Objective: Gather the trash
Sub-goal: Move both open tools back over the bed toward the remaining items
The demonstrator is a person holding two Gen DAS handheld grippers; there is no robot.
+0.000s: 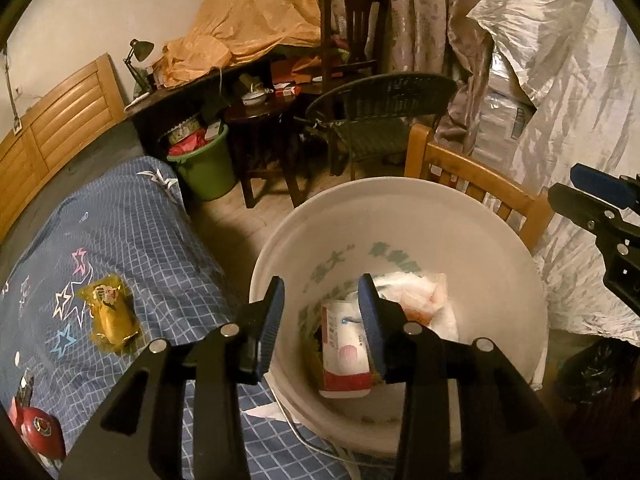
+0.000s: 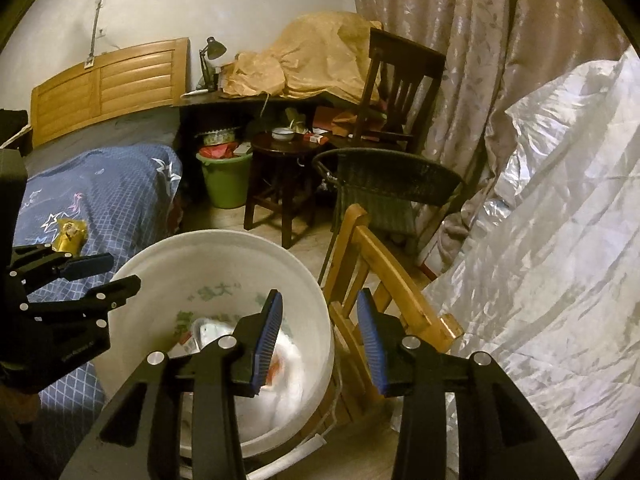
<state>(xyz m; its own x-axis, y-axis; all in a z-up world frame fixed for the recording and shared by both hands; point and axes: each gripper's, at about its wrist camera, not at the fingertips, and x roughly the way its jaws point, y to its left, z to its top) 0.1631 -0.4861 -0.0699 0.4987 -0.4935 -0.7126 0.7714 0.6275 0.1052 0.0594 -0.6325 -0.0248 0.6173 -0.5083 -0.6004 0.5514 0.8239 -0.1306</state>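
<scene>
A white bucket [image 1: 480, 240] stands beside the bed and holds a red-and-white packet [image 1: 346, 354] and a white plastic bag [image 1: 436, 304]. My left gripper [image 1: 322, 320] is open and empty, just above the bucket's near left rim. A yellow snack wrapper [image 1: 110, 314] lies on the blue checked bedspread [image 1: 140, 232] to its left. A red object [image 1: 38, 434] lies at the bed's near left. My right gripper [image 2: 320, 336] is open and empty, over the bucket's right rim [image 2: 316, 280]; it also shows in the left wrist view [image 1: 592, 196].
A light wooden chair [image 2: 380, 272] stands right behind the bucket, and silvery draped fabric [image 2: 540, 260] is to the right. A green bin [image 1: 206, 168] full of trash, a dark stool [image 1: 264, 120], a wicker chair [image 1: 380, 108] and a cluttered desk are further back.
</scene>
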